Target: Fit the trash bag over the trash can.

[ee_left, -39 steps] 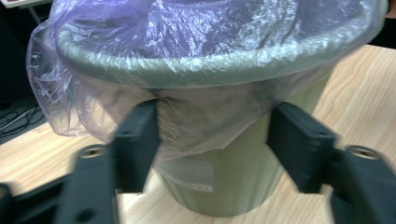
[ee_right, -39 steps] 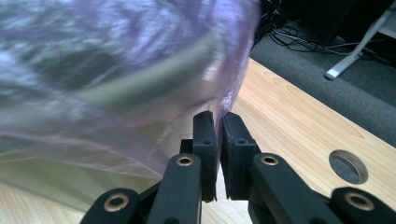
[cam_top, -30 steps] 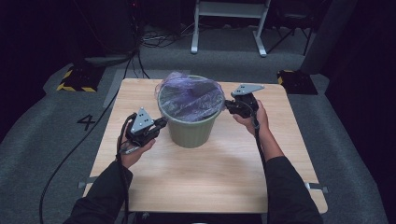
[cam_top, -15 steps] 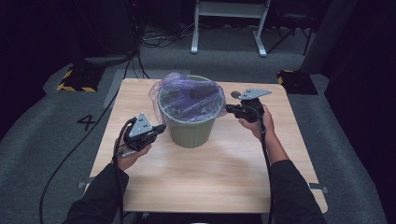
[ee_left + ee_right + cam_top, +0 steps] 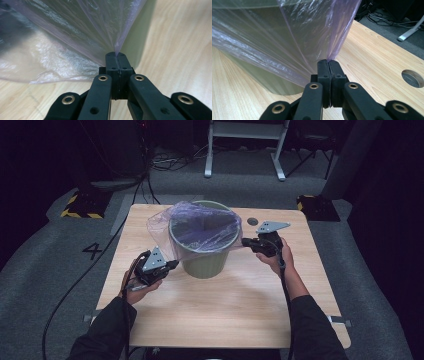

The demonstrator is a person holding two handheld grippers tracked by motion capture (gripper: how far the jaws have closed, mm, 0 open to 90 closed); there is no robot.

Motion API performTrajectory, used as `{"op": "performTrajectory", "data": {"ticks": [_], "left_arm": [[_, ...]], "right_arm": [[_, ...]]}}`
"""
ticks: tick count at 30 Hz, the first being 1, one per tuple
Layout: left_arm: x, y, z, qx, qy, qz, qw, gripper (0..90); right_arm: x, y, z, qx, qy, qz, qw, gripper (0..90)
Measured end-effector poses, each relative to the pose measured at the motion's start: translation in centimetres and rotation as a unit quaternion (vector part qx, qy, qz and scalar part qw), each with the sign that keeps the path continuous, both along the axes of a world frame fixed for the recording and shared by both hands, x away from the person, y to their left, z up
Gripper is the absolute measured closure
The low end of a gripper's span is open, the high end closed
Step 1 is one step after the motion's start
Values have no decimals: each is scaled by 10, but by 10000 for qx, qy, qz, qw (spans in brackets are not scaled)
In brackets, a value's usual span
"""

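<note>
Pale wood table (image 5: 235, 305), crinkly purple bag (image 5: 200, 227)

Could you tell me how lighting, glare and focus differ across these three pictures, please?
High view: dark surroundings, lit table, soft overall. Left gripper view: sharp tongs, white glare on the plastic bag. Right gripper view: glare streaks on the bag, floor cables slightly blurred.
</note>
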State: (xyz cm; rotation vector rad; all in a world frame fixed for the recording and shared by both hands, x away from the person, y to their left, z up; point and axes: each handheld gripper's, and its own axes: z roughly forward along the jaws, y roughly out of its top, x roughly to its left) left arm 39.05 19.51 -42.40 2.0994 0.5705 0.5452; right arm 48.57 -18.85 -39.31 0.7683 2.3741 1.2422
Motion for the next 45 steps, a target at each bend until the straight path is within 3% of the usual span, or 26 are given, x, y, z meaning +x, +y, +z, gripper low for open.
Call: {"op": "performTrajectory", "data": {"ticks": [7, 15, 17, 19, 20, 22, 27, 30, 35, 38, 42, 45], "left_arm": [[-4, -3, -10, 221, 147, -206, 9994, 900], [0, -2, -16, 363, 215, -42, 9991, 898], [2, 0, -17, 359, 210, 76, 9991, 808], [1, 4, -17, 248, 229, 100, 9994, 762], [0, 6, -16, 214, 209, 105, 9995, 728], [-4, 11, -12, 59, 189, 197, 9996, 568], [-15, 27, 0, -351, 133, 257, 9990, 278], [-21, 36, 10, -649, 86, 226, 9976, 197], [-25, 52, 30, -957, -181, 370, 9946, 176], [-19, 63, 44, -1195, -293, 518, 9910, 180], [-1, 71, 62, -1356, -373, 700, 9876, 197], [19, 72, 71, -1369, -321, 854, 9864, 200]], "right_arm": [[-11, -3, -2, -22, -125, 191, 9997, 893], [-12, -5, -10, -340, -94, 112, 9993, 889], [-11, -5, -13, -373, -70, 70, 9993, 854], [-10, -5, -14, -407, -79, 9, 9991, 837], [-10, -6, -13, -401, -95, -16, 9991, 794], [-11, -8, -11, -345, -133, -86, 9993, 694], [-15, -16, -4, -181, -119, 32, 9998, 441], [-17, -21, 1, -141, -72, 81, 9998, 324], [-23, -34, 12, 146, -148, 118, 9997, 247], [-25, -40, 22, 432, -223, 129, 9987, 239], [-21, -43, 39, 844, -256, -60, 9961, 308], [-13, -35, 50, 869, -325, -299, 9952, 336]]}}
